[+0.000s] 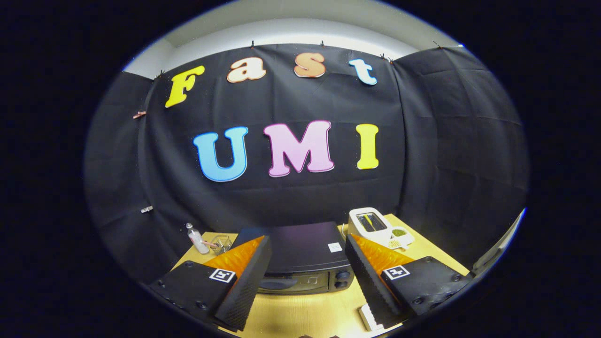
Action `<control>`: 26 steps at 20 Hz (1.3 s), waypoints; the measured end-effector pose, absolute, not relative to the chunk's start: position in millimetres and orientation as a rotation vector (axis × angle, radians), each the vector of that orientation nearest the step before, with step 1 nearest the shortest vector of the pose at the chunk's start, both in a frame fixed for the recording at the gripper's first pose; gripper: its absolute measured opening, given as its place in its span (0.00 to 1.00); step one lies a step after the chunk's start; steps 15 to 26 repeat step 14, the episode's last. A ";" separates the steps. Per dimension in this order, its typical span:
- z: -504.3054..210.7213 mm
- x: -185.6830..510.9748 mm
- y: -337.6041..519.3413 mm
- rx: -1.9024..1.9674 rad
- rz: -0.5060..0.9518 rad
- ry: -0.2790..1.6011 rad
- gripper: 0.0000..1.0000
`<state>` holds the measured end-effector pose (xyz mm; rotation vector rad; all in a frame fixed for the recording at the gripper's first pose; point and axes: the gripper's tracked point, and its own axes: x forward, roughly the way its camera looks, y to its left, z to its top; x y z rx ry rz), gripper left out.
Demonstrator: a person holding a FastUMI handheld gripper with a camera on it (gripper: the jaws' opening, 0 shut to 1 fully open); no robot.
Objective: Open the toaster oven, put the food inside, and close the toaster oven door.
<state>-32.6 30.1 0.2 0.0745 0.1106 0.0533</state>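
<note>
The counter (300, 312) was pale wood, and it ran out under my tongs (307, 286) to the black cloth wall of the booth. On it the black toaster oven (305, 256) sat straight ahead of me, in the gap between my two fingers and a little beyond their tips. I was looking down on its flat top, which carried a small white sticker (335, 247). Its front faced me with the door shut, and two dark knobs (342, 279) stood one above the other at the right end of that front. My tongs stood wide open with nothing in them, one finger to each side of the oven and neither touching it.

Behind the oven and to its right stood a white slot toaster (370, 224). Just beside it lay a small white dish with something green (399, 233) in it, partly hidden behind my right finger. To the oven's left, near the wall, I saw a small wire basket (220, 244) and a clear bottle (197, 239) standing next to it. Nothing lay between my tongs and the oven door.
</note>
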 end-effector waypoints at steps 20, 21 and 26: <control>-26.3 -70.3 -7.3 0.075 0.126 0.176 0.98; -26.3 -70.3 -7.3 0.075 0.126 0.176 0.98; -26.3 -70.3 -7.3 0.075 0.126 0.176 0.98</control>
